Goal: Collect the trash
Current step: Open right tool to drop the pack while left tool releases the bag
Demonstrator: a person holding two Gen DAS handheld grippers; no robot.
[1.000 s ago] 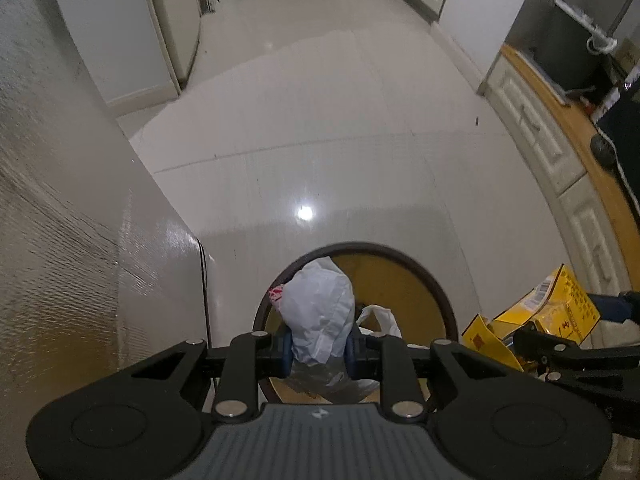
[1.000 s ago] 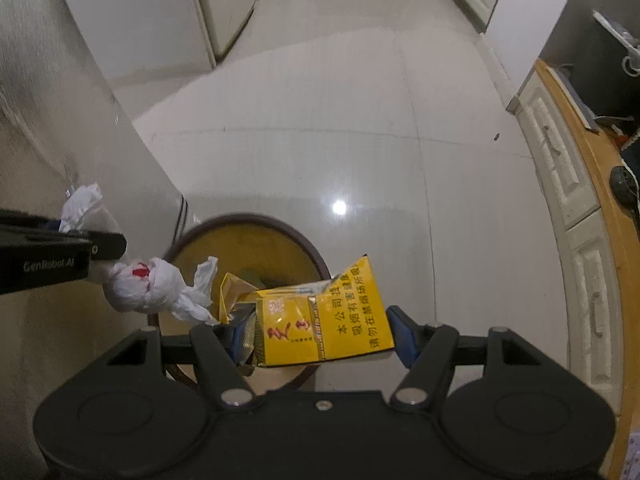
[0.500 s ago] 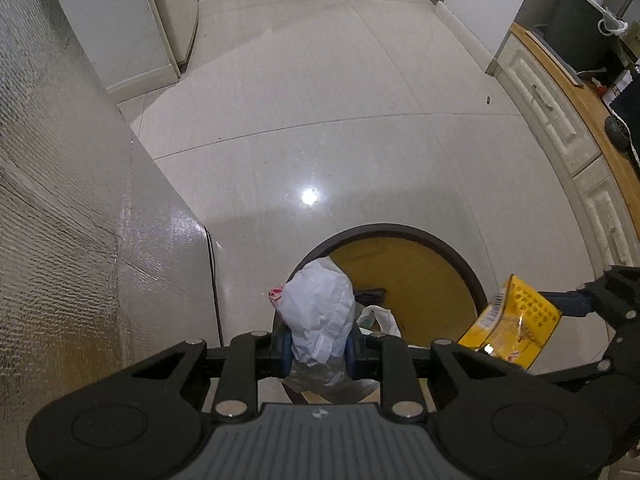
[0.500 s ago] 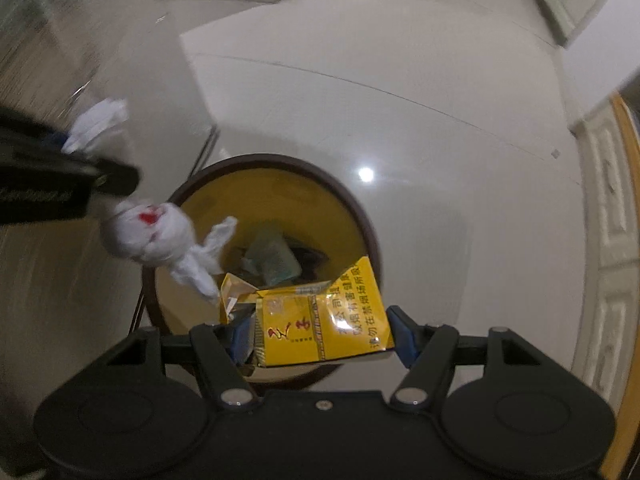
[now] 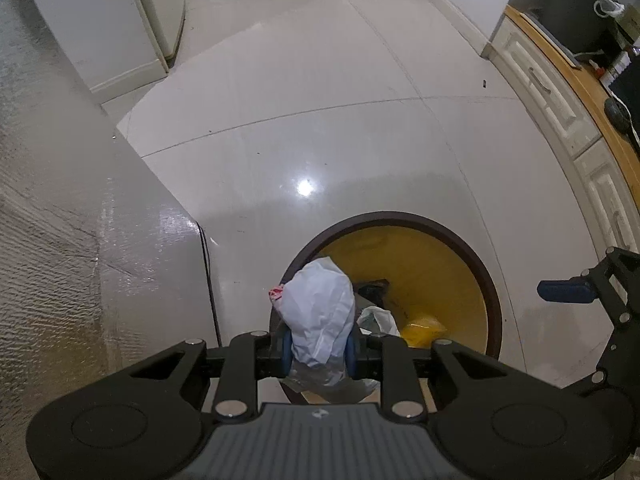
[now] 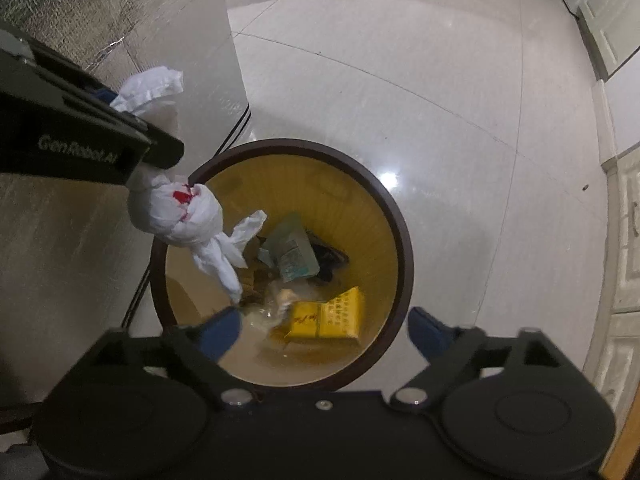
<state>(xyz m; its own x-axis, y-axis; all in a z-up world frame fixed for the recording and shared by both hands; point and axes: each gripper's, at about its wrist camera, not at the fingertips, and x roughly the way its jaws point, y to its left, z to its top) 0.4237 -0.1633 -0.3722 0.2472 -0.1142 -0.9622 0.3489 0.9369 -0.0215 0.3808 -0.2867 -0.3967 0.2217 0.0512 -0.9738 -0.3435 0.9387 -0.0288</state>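
A round trash bin (image 6: 402, 248) with a dark rim and yellow inside stands on the tiled floor; it also shows in the left wrist view (image 5: 490, 280). My right gripper (image 6: 324, 330) is open and empty above the bin. A yellow carton (image 6: 326, 314) lies inside the bin among other trash, and shows in the left wrist view (image 5: 422, 330). My left gripper (image 5: 318, 350) is shut on a knotted white plastic bag (image 5: 318, 312) with a red mark, held over the bin's left rim. The bag also shows in the right wrist view (image 6: 176, 210).
A tall silver foil-textured panel (image 5: 60, 220) stands close on the left, touching the bin's side. White cabinets (image 5: 560, 112) with a wooden top run along the right. Glossy tiled floor (image 5: 320, 120) stretches ahead.
My right gripper opened and the yellow carton dropped into the bin. The left gripper kept hold of the white bag and moved over the bin.
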